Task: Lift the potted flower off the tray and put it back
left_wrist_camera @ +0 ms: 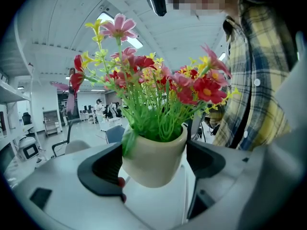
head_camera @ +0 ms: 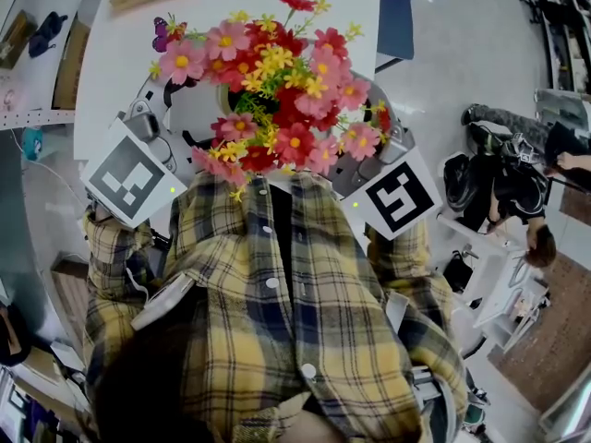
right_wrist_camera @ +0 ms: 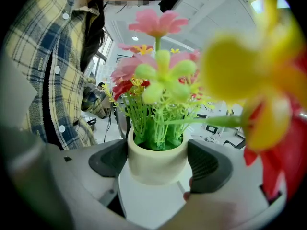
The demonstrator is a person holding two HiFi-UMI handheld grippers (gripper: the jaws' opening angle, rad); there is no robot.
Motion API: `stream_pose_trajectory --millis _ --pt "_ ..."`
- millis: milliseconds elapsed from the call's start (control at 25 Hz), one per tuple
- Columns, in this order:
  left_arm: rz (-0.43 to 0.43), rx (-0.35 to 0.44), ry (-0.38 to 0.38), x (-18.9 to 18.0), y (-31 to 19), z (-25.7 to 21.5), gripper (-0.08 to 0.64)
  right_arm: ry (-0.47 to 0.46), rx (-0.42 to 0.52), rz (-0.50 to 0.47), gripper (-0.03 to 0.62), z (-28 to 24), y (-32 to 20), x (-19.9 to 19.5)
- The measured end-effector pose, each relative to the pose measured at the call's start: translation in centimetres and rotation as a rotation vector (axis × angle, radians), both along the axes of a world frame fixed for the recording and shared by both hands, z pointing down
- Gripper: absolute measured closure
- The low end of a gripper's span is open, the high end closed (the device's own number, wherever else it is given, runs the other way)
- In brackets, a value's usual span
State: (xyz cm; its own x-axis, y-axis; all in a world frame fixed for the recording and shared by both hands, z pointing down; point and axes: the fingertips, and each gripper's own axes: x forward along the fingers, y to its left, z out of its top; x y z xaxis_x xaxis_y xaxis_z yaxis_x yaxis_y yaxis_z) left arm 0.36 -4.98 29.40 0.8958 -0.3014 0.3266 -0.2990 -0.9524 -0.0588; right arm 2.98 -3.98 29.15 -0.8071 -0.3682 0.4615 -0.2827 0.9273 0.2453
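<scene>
Both left gripper (left_wrist_camera: 156, 163) and right gripper (right_wrist_camera: 159, 163) clamp fingers on the cream pot (left_wrist_camera: 149, 169) of flowers (head_camera: 277, 81)

The left gripper (left_wrist_camera: 153, 163) and right gripper (right_wrist_camera: 159, 166) (both angled upward) each clamp the pot (left_wrist_camera: 144, 170) between their jaws.

Smooth matt cream pot (left_wrist_camera: 153, 159), plastic flowers (head_camera: 277, 81), ribbed black pads (right_wrist_camera: 207, 169).
</scene>
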Motion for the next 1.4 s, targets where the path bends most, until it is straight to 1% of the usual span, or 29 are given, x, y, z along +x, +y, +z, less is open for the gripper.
stream_pose_trajectory --millis 280,440,640,800,960,1200,1280,1400 --pt "0.01 -0.023 -0.009 0.1 0.0 0.8 0.156 -0.013 -0.021 0.016 0.226 0.6 -0.1 0.1" --pt "0.0 -0.037 -0.005 0.1 0.1 0.8 0.156 -0.008 -0.023 0.011 0.227 0.6 0.1 0.1" --pt "-0.008 -0.036 -0.026 0.0 0.0 0.6 0.156 -0.027 -0.024 0.01 0.226 0.3 -0.1 0.0" --pt "-0.008 -0.08 -0.045 -0.1 0.6 0.8 0.156 -0.019 -0.069 0.005 0.226 0.5 0.5 -0.1" --pt "0.007 -0.08 -0.032 0.1 0.7 0.8 0.156 -0.002 -0.08 0.011 0.225 0.5 0.5 0.2" --pt "0.008 -0.115 -0.039 0.1 1.1 0.8 0.156 0.012 -0.118 0.014 0.225 0.5 0.9 0.2" --pt "0.014 -0.11 -0.038 0.2 1.1 0.8 0.156 0.024 -0.112 0.013 0.225 0.5 0.9 0.3" --pt "0.027 -0.076 -0.02 0.3 0.8 0.7 0.156 0.039 -0.084 0.015 0.225 0.3 0.6 0.4"
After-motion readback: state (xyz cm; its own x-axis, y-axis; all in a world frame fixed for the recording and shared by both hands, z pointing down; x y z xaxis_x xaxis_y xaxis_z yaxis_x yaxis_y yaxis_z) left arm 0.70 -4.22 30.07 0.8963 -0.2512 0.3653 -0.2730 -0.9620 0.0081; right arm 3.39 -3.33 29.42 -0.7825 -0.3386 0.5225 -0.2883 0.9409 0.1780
